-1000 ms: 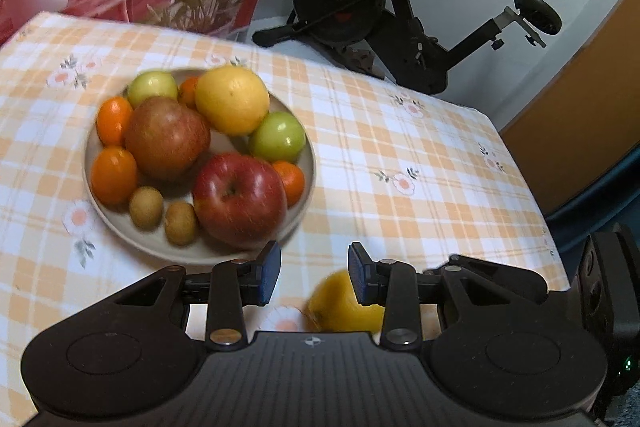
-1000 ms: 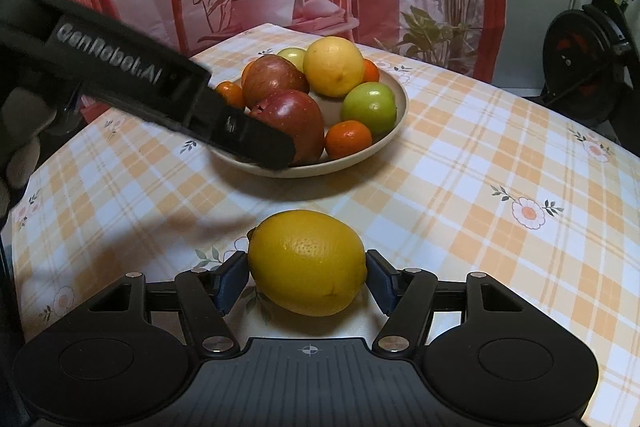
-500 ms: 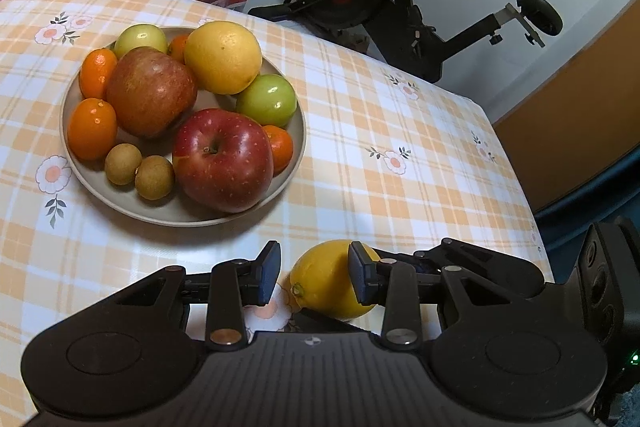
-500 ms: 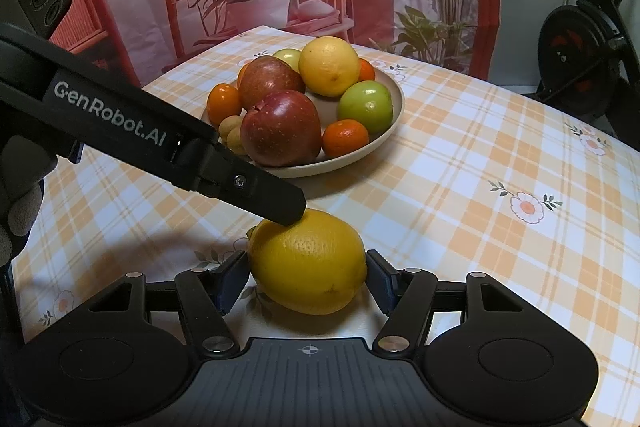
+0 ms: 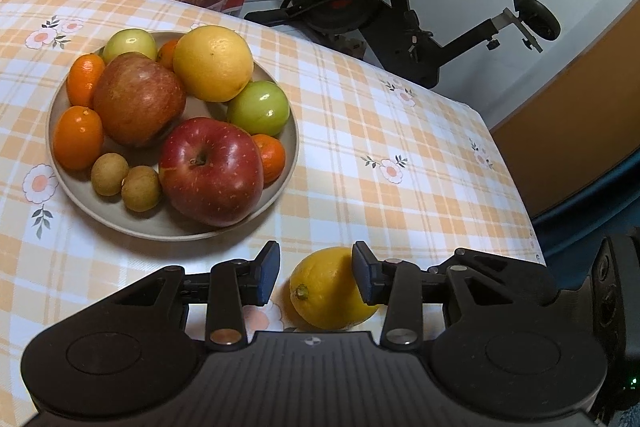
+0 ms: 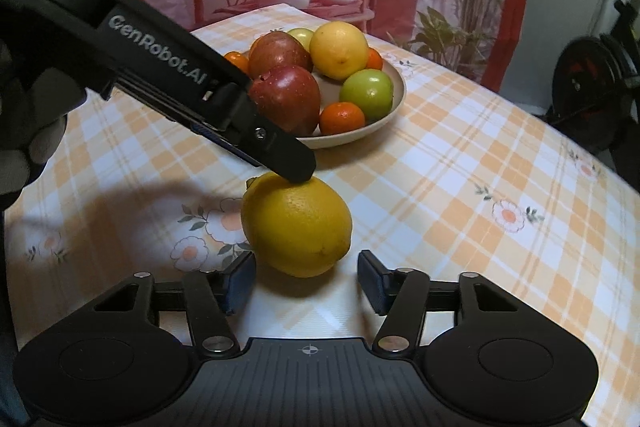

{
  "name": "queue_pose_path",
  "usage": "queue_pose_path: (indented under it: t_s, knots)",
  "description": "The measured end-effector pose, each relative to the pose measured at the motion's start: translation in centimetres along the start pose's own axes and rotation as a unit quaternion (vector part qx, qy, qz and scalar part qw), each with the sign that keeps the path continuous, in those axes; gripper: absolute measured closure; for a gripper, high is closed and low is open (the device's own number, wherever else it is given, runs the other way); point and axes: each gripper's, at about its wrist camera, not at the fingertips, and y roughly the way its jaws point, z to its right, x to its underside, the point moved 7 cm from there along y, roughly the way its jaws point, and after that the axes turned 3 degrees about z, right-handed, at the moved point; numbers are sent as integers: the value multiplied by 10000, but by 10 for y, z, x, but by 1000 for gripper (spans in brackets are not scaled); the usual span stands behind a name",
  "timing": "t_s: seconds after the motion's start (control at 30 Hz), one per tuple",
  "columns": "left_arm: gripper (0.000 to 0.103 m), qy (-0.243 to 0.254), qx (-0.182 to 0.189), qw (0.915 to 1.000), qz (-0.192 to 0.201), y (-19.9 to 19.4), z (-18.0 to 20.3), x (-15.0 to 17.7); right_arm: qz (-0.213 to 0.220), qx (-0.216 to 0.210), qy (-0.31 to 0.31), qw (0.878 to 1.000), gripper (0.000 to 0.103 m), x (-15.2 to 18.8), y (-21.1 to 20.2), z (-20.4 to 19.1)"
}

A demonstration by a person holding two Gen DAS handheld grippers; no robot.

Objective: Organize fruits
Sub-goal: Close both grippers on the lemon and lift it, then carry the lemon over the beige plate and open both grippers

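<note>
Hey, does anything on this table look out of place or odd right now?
One lemon lies alone on the checked tablecloth, outside the plate where the other fruit is piled. Both grippers sit open beside it. Nothing looks spilled or damaged.

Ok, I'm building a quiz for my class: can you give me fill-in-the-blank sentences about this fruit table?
1. The plate holds ___ green fruits.
2. The lone fruit lying off the plate is coloured ___.
3. Beyond the table stands an exercise ___.

Missing words: two; yellow; bike.
</note>
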Motion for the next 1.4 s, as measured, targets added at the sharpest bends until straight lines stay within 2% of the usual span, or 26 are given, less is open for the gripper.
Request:
queue_pose_path:
  t_s: [0.17, 0.33, 0.93, 1.17, 1.4]
  knots:
    - [60, -140, 77, 9999, 41, 3, -1, 0, 34, -47, -137, 9999, 54, -5, 1, -2]
    - [60, -335, 217, 9992, 68, 3, -2, 4, 128, -112, 108, 9998, 54, -5, 1, 2]
    - [61, -242, 230, 9994, 124, -3, 1, 2, 385, -279, 787, 9958, 54, -3, -1, 8]
    - [61, -98, 173, 9989, 435, -24, 6, -20, 629, -227, 742, 9950, 55, -26, -11, 7]
    - [61, 49, 138, 9970, 762, -49, 10, -54, 853, -186, 516, 9948, 54, -68, -21, 10]
